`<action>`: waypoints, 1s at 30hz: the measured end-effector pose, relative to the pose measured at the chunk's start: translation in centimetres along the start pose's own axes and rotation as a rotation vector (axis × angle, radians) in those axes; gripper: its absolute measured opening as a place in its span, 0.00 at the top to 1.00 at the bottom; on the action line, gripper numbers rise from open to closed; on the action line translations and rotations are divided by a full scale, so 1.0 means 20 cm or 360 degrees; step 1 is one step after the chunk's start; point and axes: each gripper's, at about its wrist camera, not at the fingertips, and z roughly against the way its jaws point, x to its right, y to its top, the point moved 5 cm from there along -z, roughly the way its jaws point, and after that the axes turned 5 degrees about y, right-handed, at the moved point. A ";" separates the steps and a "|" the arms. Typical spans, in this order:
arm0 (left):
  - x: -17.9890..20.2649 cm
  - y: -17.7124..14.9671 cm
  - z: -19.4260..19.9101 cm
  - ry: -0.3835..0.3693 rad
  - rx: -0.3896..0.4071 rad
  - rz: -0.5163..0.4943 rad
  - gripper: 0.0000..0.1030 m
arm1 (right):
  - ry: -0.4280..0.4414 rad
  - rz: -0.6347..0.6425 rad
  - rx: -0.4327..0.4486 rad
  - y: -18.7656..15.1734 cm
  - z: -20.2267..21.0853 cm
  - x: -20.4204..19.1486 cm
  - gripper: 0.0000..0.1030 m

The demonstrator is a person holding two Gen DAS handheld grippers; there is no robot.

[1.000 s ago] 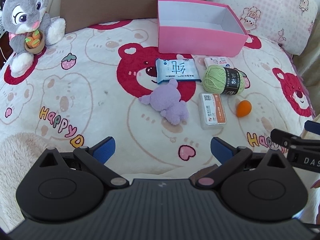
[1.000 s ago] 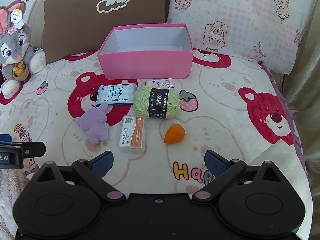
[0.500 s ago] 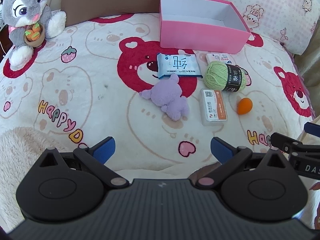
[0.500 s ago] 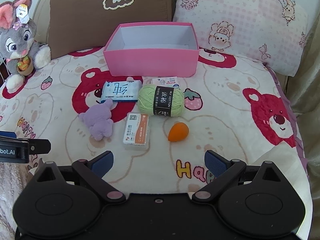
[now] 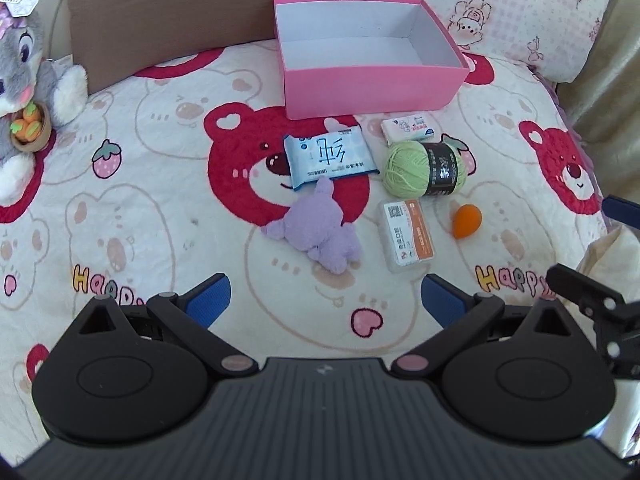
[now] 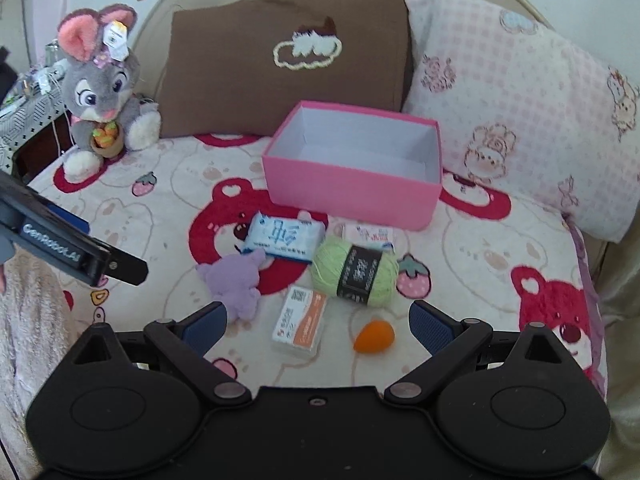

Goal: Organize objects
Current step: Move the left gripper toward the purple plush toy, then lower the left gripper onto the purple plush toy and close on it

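Grippers have both crept in closer over the last second, that's really the only change. The left gripper [image 5: 324,300] now hangs just short of the purple plush [image 5: 316,232], and the right gripper [image 6: 318,326] has dropped low over the orange egg-shaped sponge [image 6: 374,336] and the small card box [image 6: 300,322]. Both have their jaws spread wide with nothing between them.

Nothing on the bed [image 5: 160,200] has shifted. The pink box [image 5: 372,88] sits empty up near the pillow edge, and the loose stuff is all in front of it, same as before: tissue pack [image 5: 330,156], green yarn ball [image 5: 424,168], and a little white packet [image 5: 406,130] tucked between yarn and box.

So sorting hasn't started, my guess is this is the approach for a first pick. Plush looks like the left's target, sponge or card box the right's, can't say which.
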 end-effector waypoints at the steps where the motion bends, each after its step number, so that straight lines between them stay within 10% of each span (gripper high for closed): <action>1: -0.01 0.03 0.00 -0.0010 0.0005 0.0004 0.00 | 0.0012 0.0032 0.0040 0.03 0.00 -0.01 0.04; 7: -0.01 0.20 -0.08 0.0011 0.0051 -0.0021 0.02 | 0.0033 0.0202 0.0138 0.10 -0.12 -0.05 0.04; 30: -0.09 0.31 -0.74 -0.0152 -0.0114 -0.0161 0.05 | 0.0533 -0.0361 -0.0466 -0.03 -0.92 -0.24 0.09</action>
